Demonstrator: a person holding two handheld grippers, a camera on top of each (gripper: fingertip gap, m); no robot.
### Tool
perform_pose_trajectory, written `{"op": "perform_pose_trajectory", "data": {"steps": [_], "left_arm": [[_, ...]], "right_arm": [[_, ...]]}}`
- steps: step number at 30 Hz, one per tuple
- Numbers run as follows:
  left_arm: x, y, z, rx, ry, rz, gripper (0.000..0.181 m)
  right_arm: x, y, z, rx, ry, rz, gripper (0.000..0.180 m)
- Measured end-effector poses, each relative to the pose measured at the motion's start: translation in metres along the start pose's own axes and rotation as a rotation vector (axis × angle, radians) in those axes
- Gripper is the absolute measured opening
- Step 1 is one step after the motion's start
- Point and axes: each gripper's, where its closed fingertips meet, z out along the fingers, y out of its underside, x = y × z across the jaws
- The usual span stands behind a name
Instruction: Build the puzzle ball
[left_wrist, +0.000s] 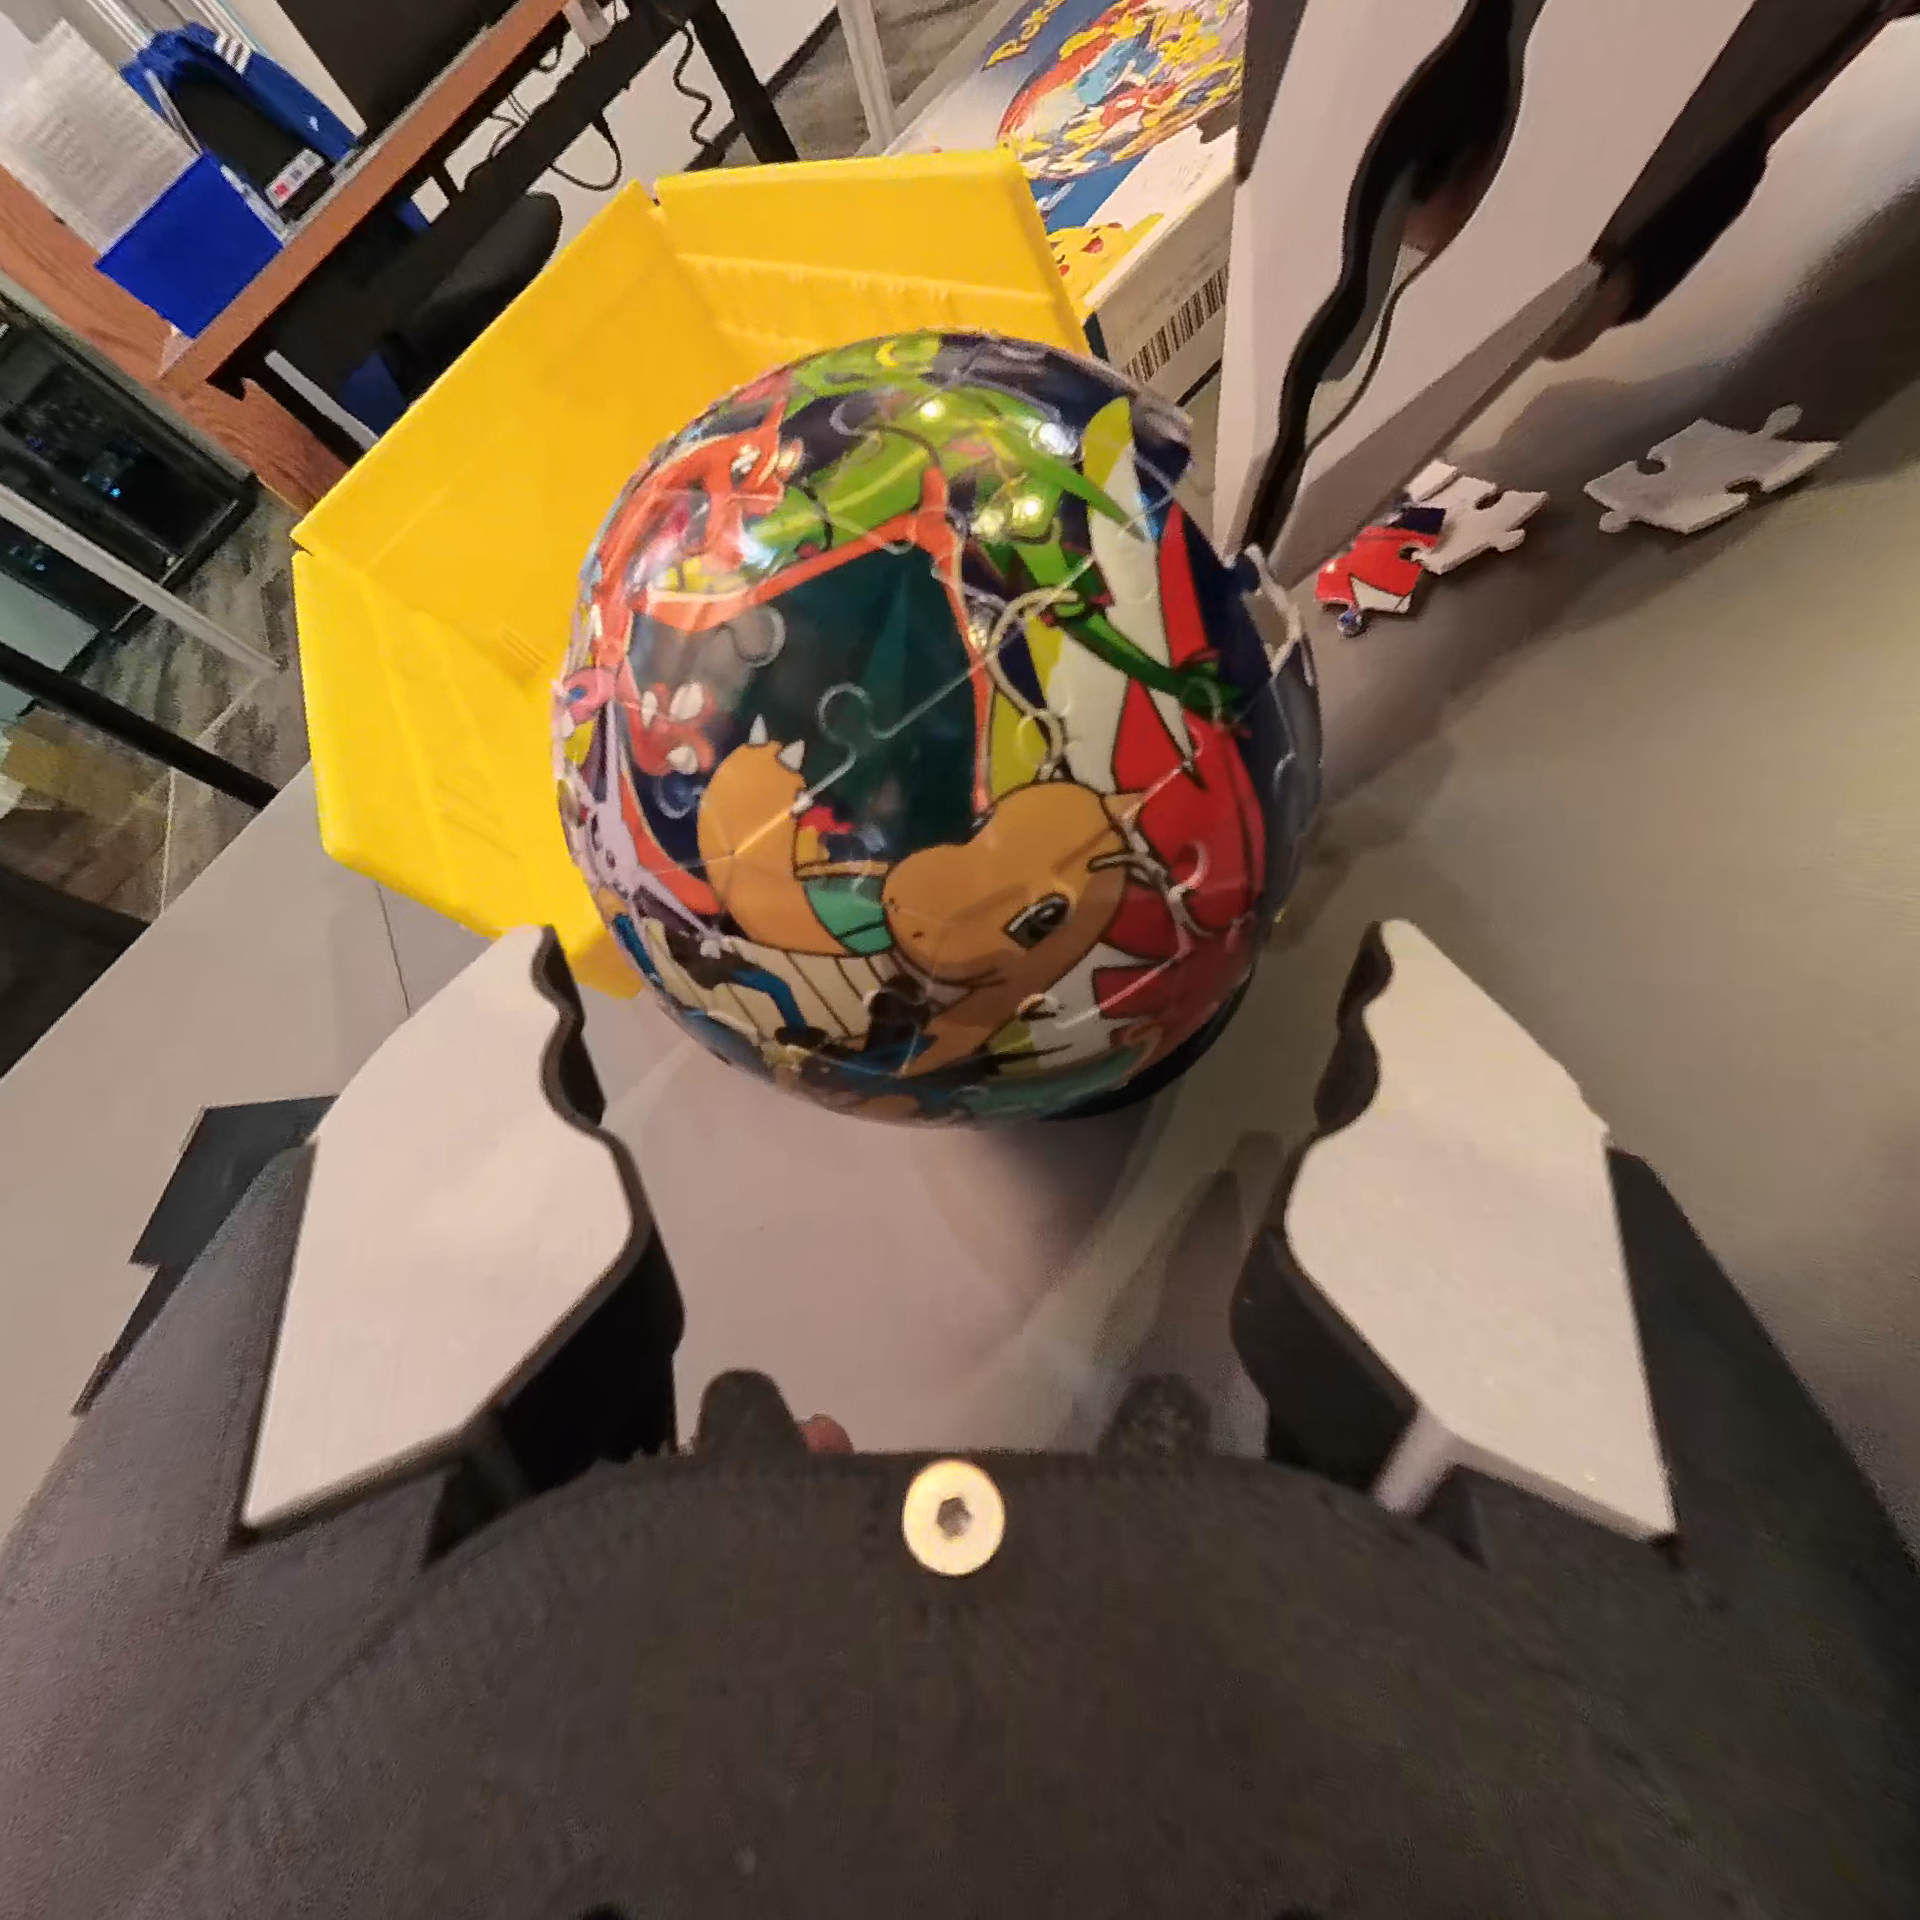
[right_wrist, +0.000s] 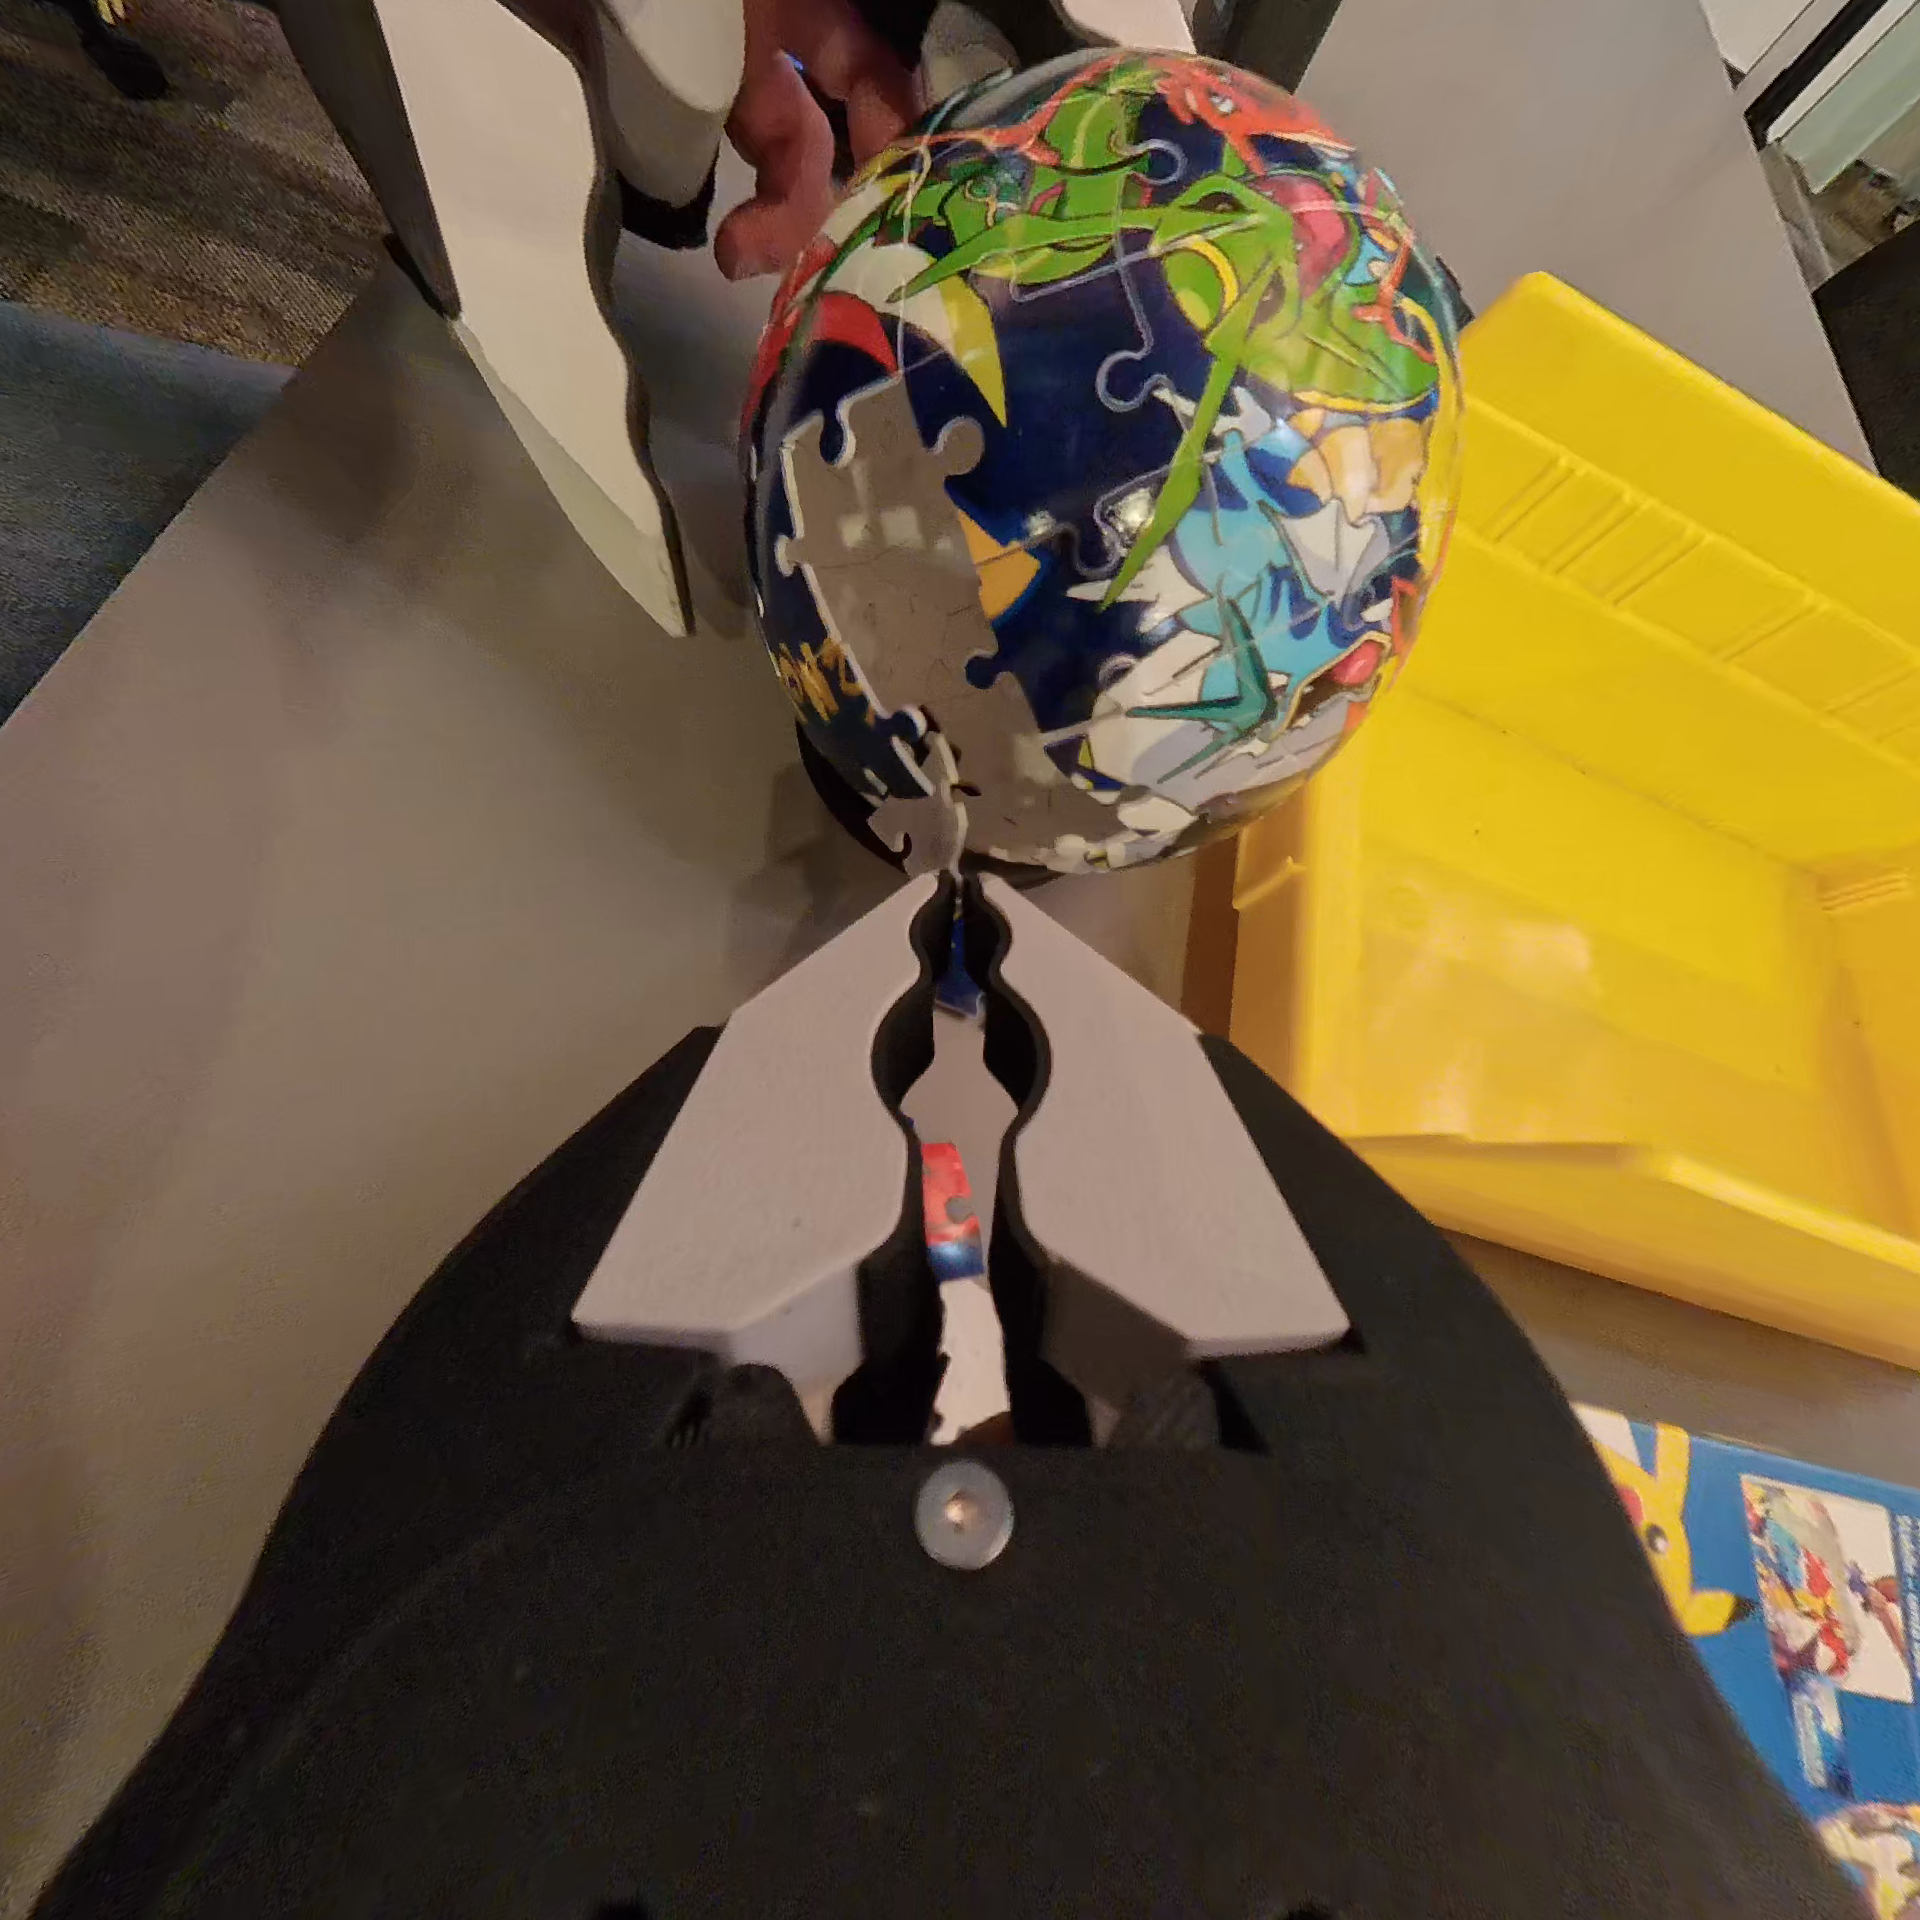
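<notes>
The colourful puzzle ball (left_wrist: 935, 727) stands on a dark base on the grey table. My left gripper (left_wrist: 966, 951) is open and empty, with its fingers just short of the ball's near side. The right wrist view shows the ball (right_wrist: 1195, 468) with an open gap (right_wrist: 894, 561) that exposes its grey inside. My right gripper (right_wrist: 951, 883) is shut on a puzzle piece (right_wrist: 925, 821), grey back up, held against the gap's lower edge. The right gripper also shows in the left wrist view (left_wrist: 1262, 561), at the ball's right edge.
A yellow tray (left_wrist: 468, 520) lies right behind the ball and shows in the right wrist view (right_wrist: 1558, 831) too. Loose pieces (left_wrist: 1382, 561) (left_wrist: 1704, 468) lie on the table beyond the right gripper. The puzzle box (right_wrist: 1787, 1579) lies at the edge. A hand (right_wrist: 800, 156) shows behind the ball.
</notes>
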Motion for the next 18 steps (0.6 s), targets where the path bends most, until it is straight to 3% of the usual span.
{"op": "perform_pose_trajectory", "data": {"steps": [18], "left_arm": [[0.0, -0.004, 0.006, 0.031, -0.004, 0.022, 0.127]], "right_arm": [[-0.006, -0.003, 0.024, -0.011, -0.004, -0.043, 0.0]]}}
